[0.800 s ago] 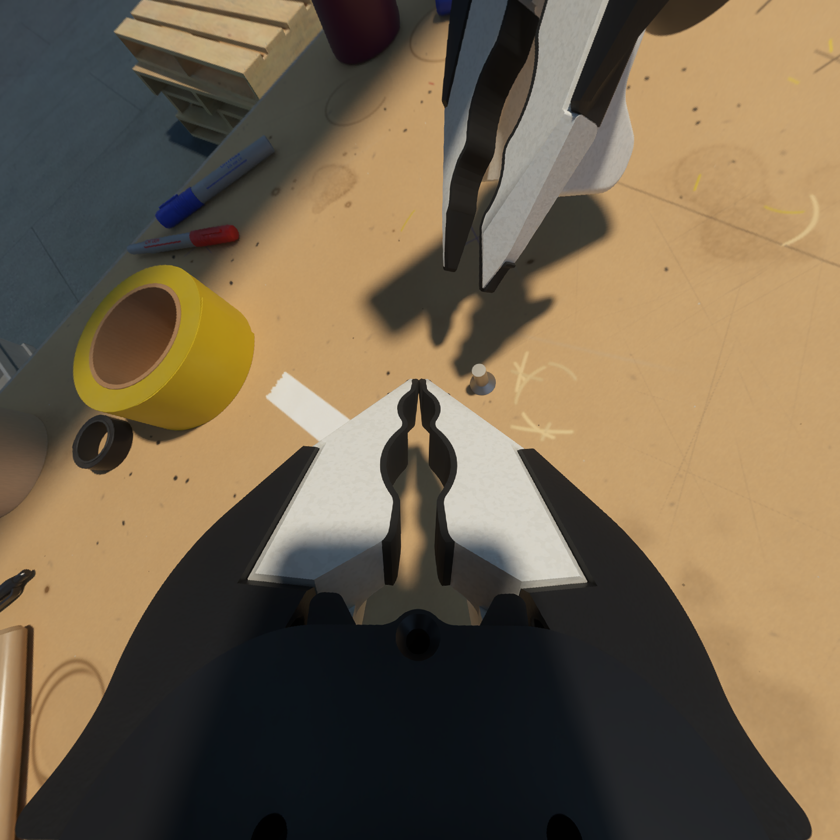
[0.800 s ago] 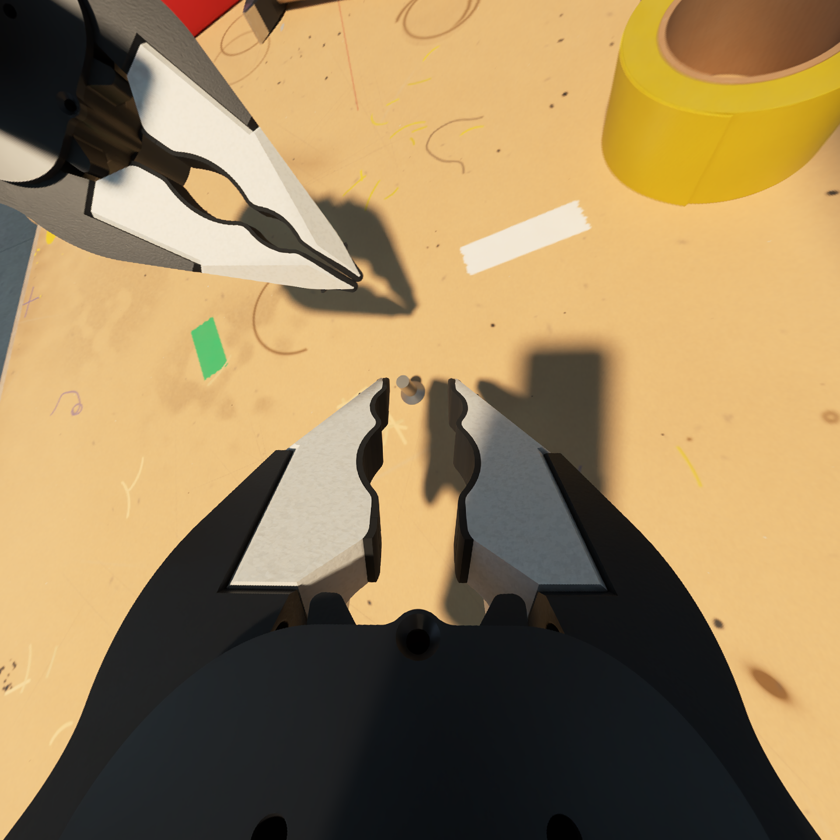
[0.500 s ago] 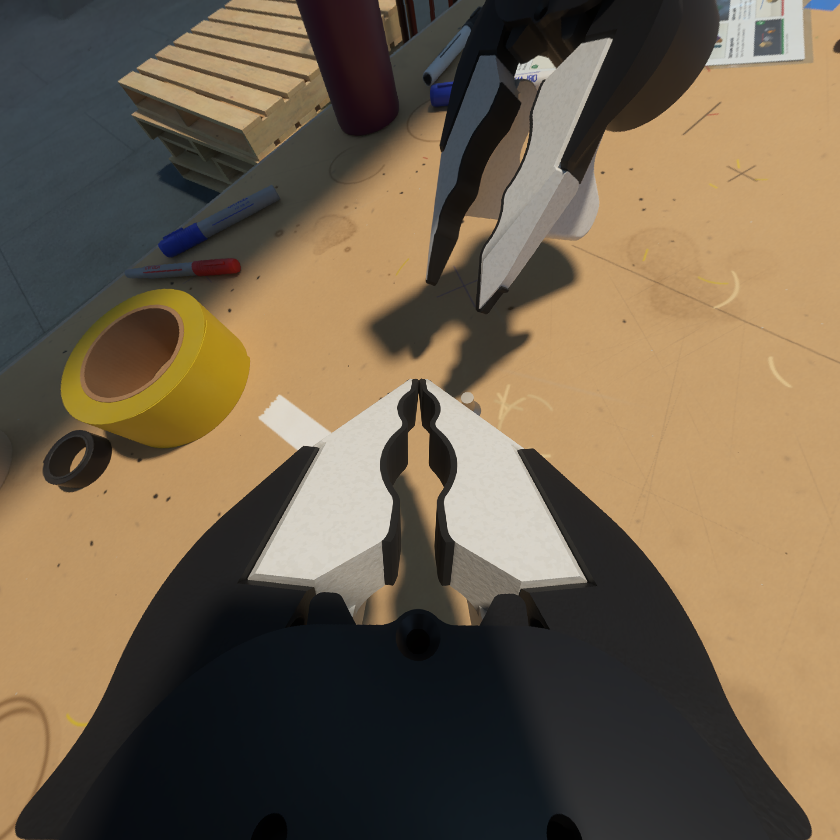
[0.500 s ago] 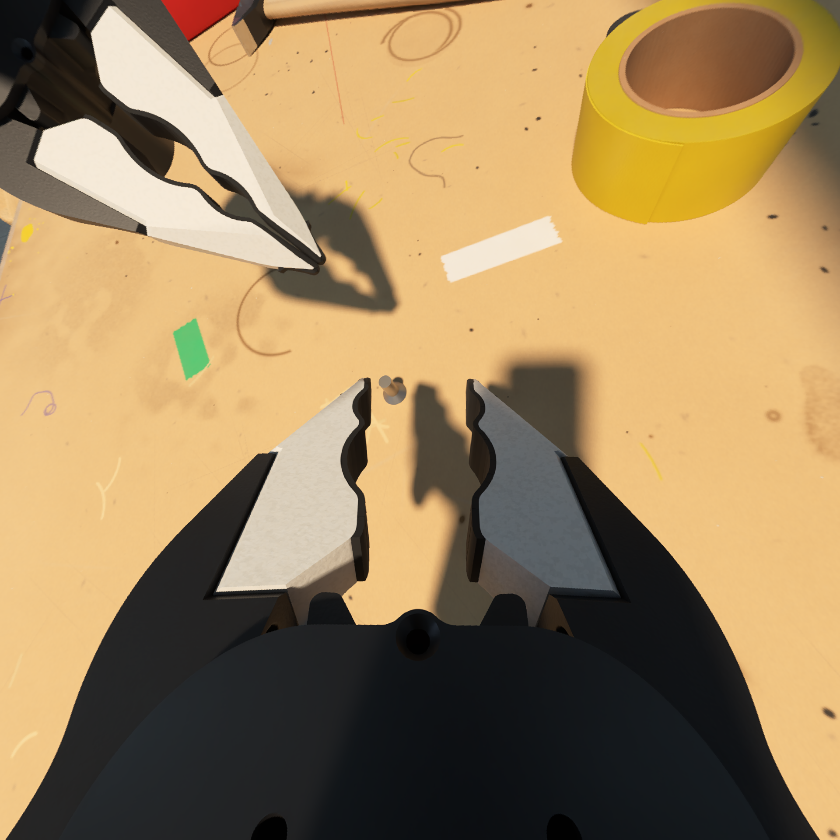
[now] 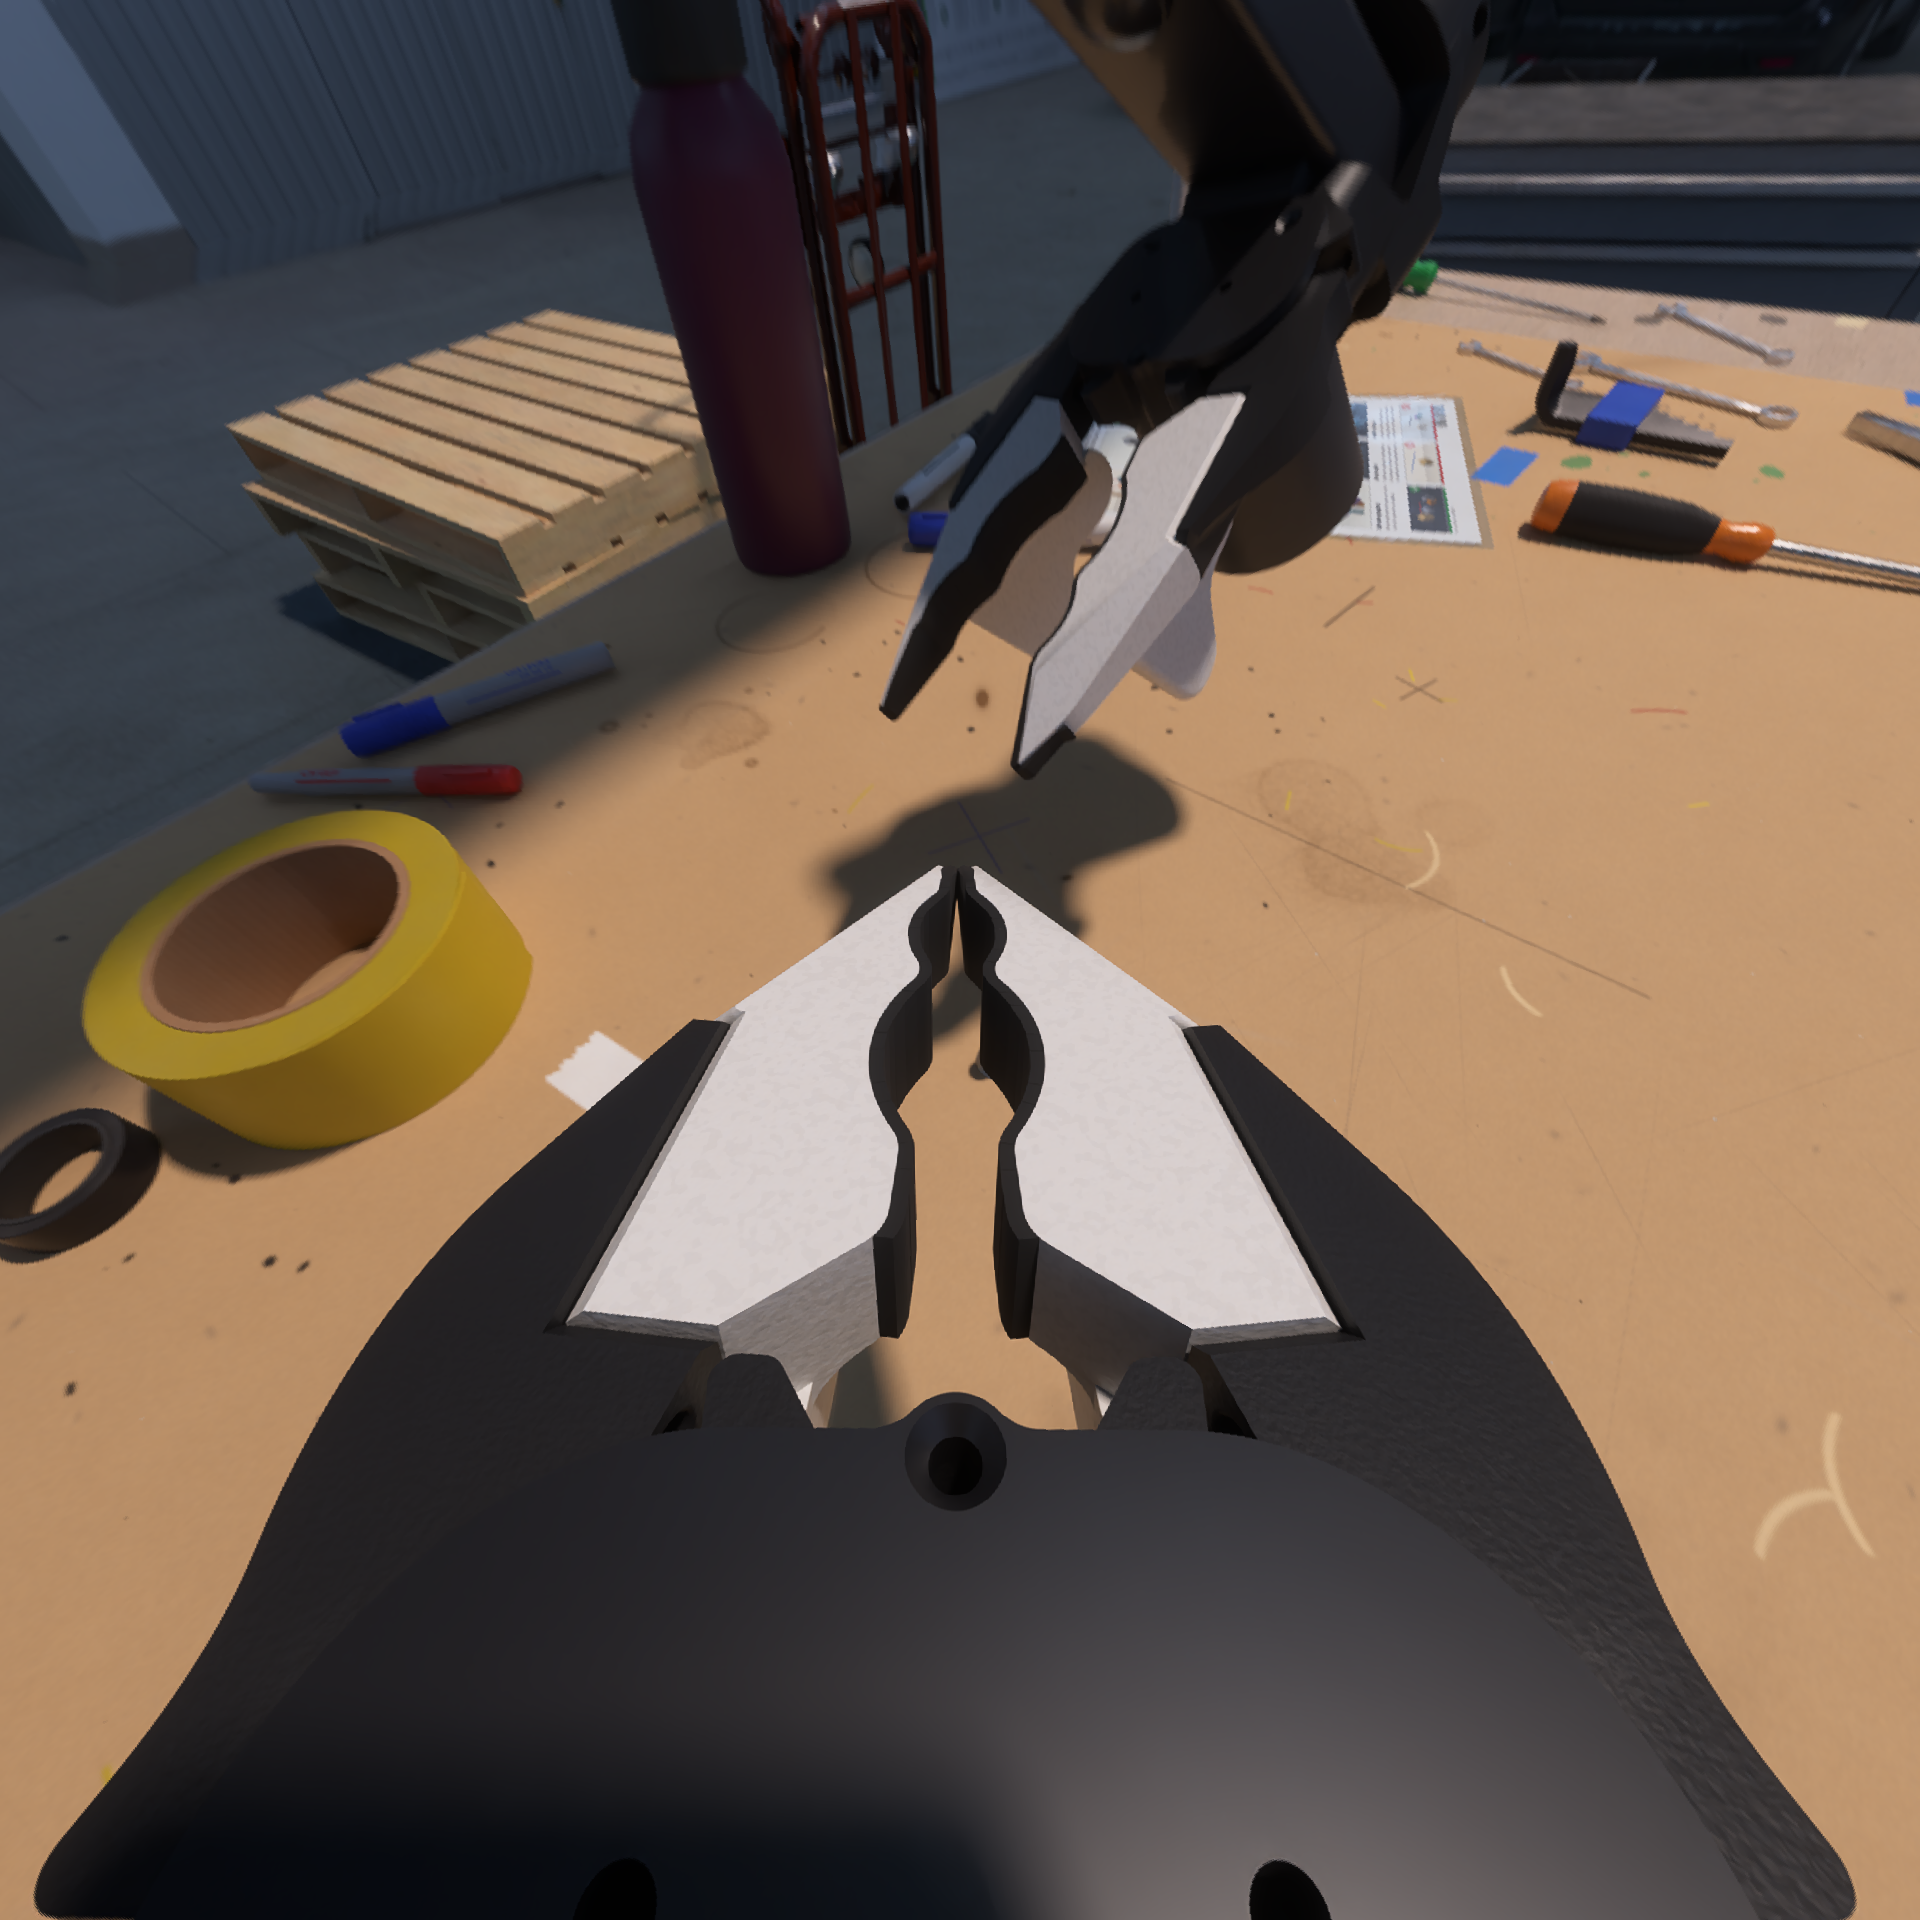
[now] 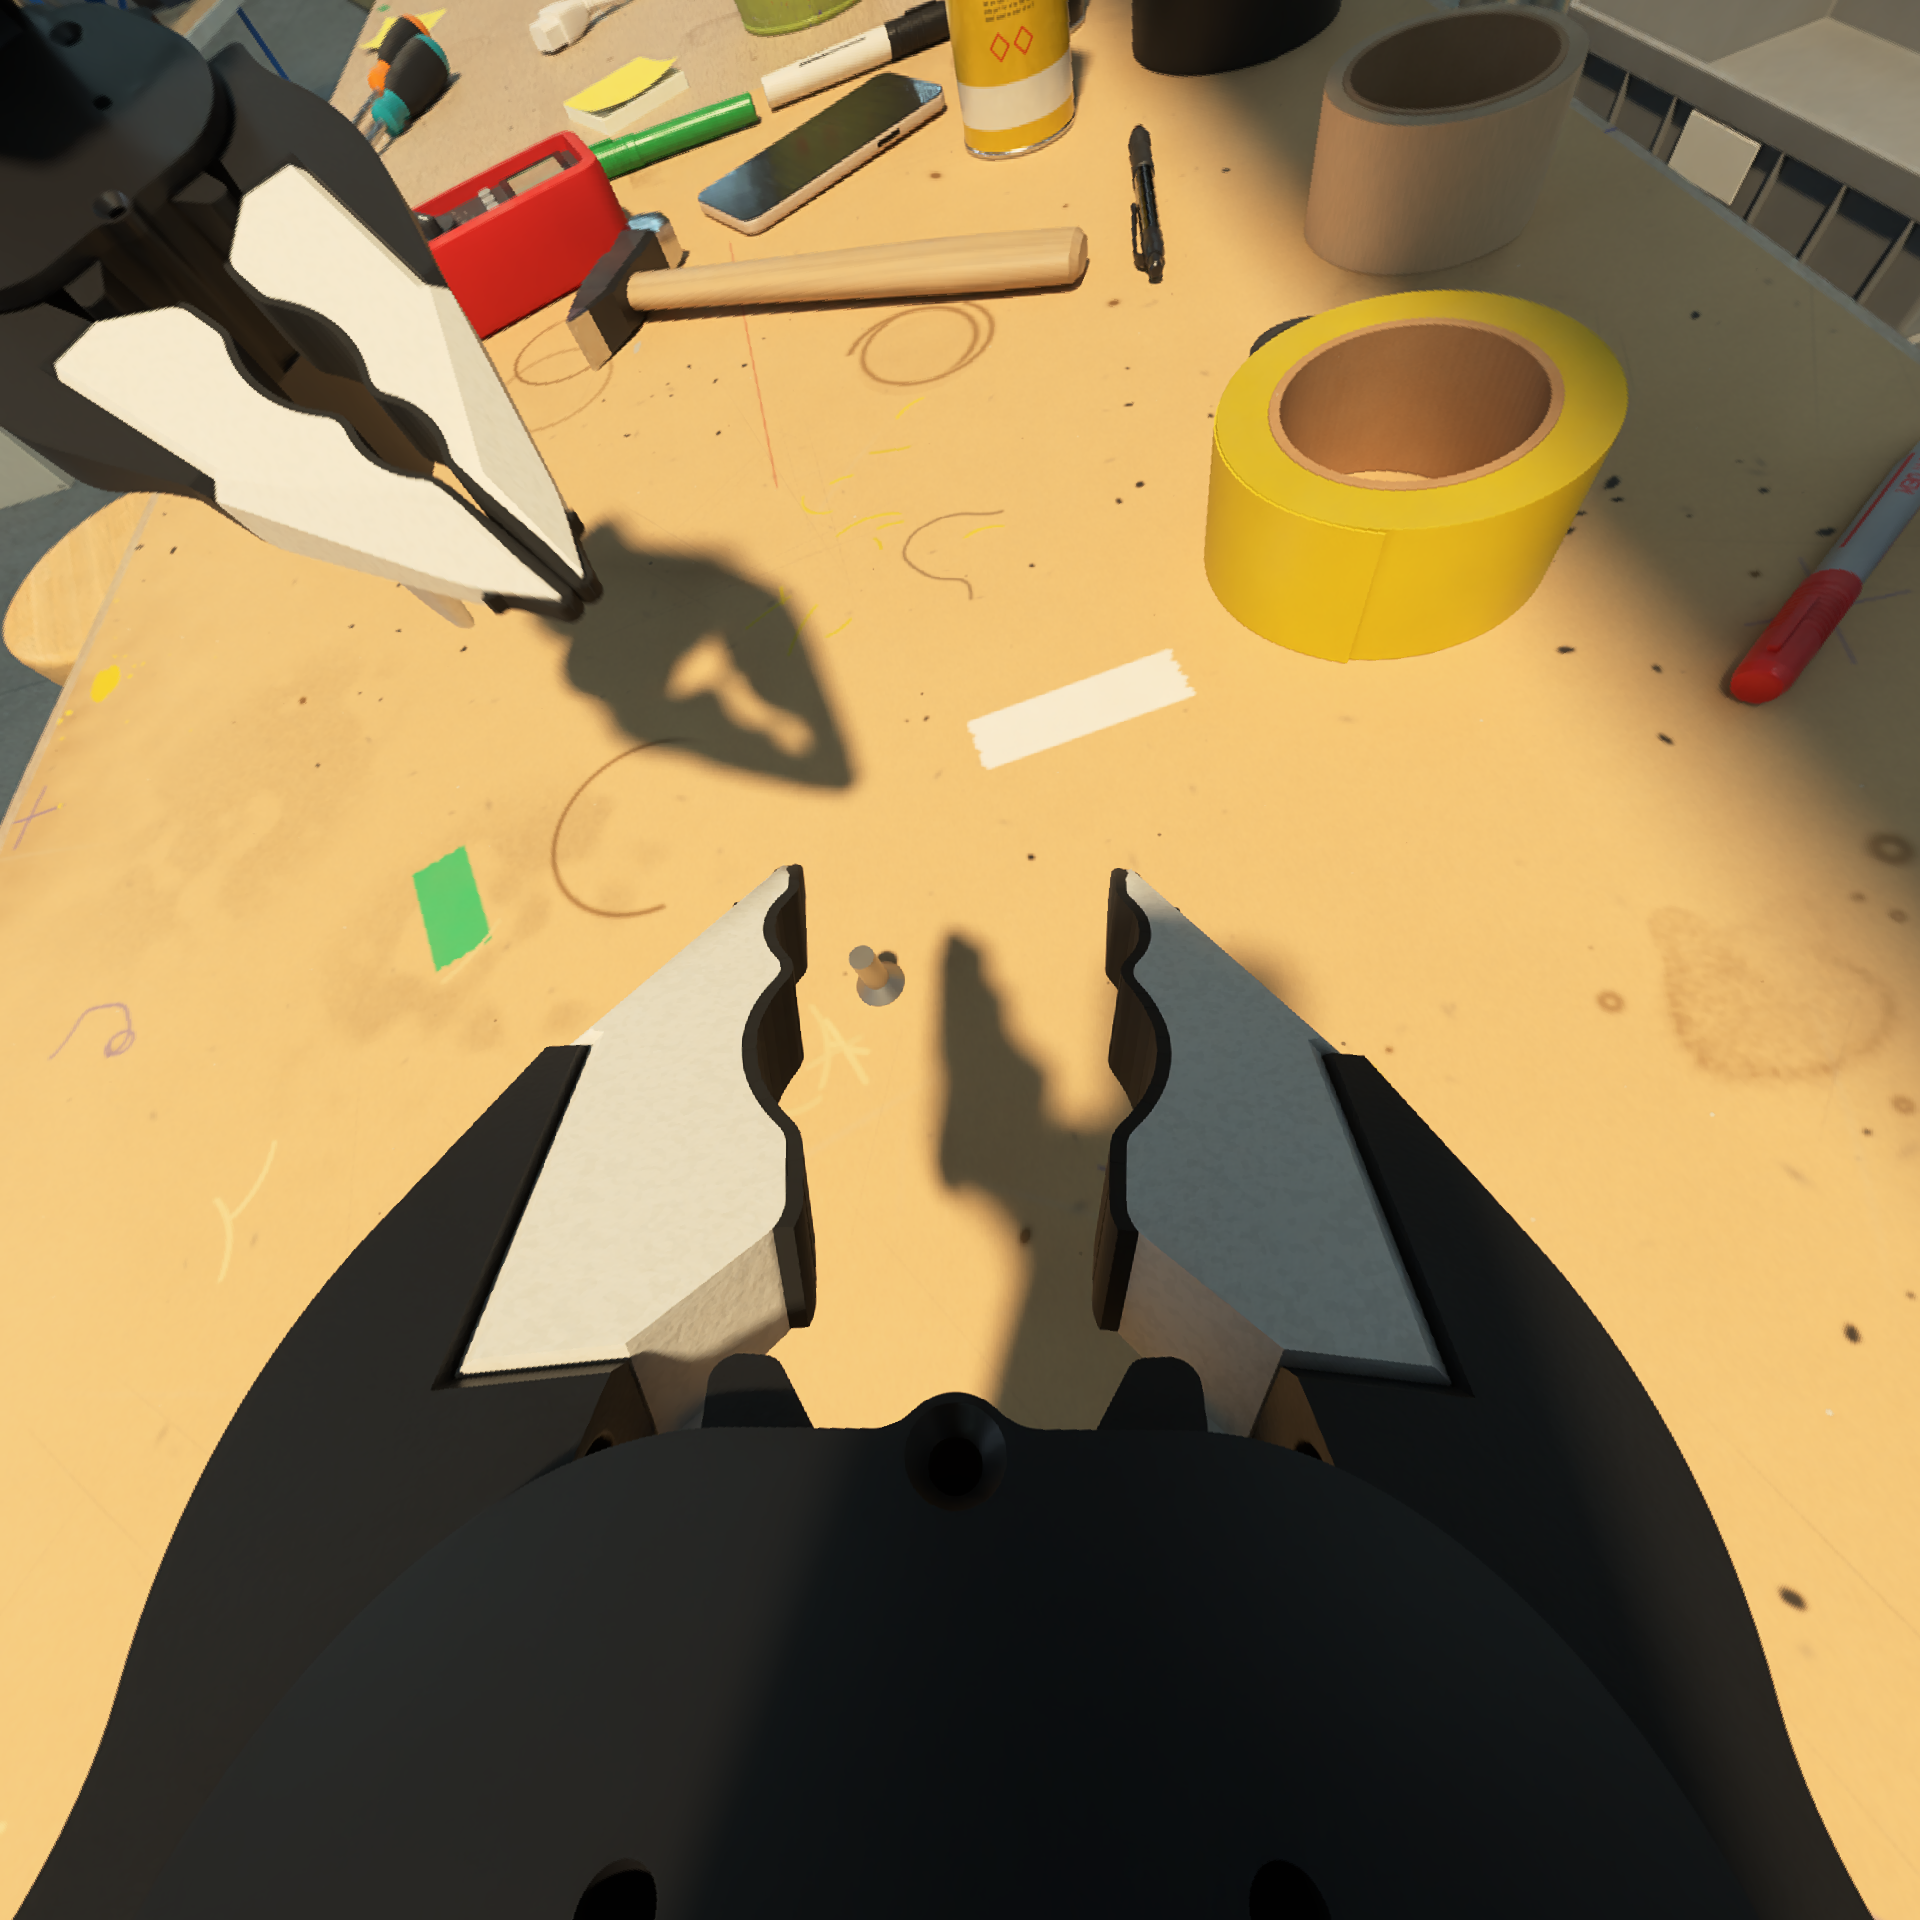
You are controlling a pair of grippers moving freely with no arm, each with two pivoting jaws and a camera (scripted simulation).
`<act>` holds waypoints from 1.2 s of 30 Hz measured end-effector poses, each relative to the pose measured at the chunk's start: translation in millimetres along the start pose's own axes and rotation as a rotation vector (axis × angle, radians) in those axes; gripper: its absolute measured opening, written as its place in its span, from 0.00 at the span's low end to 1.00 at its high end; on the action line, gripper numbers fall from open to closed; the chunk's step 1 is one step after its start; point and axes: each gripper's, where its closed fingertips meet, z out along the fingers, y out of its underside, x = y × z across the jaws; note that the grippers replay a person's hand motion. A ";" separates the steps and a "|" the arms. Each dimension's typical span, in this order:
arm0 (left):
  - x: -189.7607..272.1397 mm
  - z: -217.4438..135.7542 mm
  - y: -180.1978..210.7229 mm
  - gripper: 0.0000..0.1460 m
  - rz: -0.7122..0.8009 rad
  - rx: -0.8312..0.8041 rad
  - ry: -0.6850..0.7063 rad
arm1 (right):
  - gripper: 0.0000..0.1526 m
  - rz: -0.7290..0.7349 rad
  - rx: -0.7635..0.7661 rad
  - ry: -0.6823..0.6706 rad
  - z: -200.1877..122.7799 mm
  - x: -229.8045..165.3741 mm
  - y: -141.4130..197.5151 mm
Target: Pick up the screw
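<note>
The screw [image 6: 876,977] is small and grey. It stands on its head on the tan workbench [image 6: 1351,1039], apart from both fingers. In the right wrist view it lies between my right gripper's [image 6: 956,878] open fingers, nearer the left finger [image 6: 686,1091], and the gripper hovers above it. My left gripper [image 5: 956,878] is shut and empty, and it also shows at the upper left of the right wrist view [image 6: 577,597], lifted off the bench. The right gripper [image 5: 961,740] hangs ahead in the left wrist view. The screw is not clear there.
A yellow tape roll [image 6: 1413,478] and a white tape strip [image 6: 1081,709] lie ahead on the right. A hammer [image 6: 831,275], a red box [image 6: 520,234] and a phone [image 6: 821,151] lie farther back. A red marker [image 6: 1808,613] lies far right and a dark bottle [image 5: 743,312] stands by the bench edge.
Both grippers have risen and tilted up, showing more of the bench. My right gripper's jaws have opened wider. The screw has stayed standing on the bench. The left gripper stays shut.
</note>
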 end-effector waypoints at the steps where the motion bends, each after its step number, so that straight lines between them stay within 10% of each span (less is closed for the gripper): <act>1: -1.6 -2.5 -2.7 0.00 0.003 0.016 -0.009 | 0.38 0.006 0.000 -0.002 -0.1 0.4 0.3; 23: -10.3 1.2 7.1 0.00 0.038 -0.070 -0.104 | 0.18 -0.093 -0.422 0.004 82.6 -23.0 66.4; 36: -4.5 10.7 26.8 0.06 0.044 -0.177 -0.073 | 0.05 -0.075 -0.328 -0.123 27.7 -34.6 55.0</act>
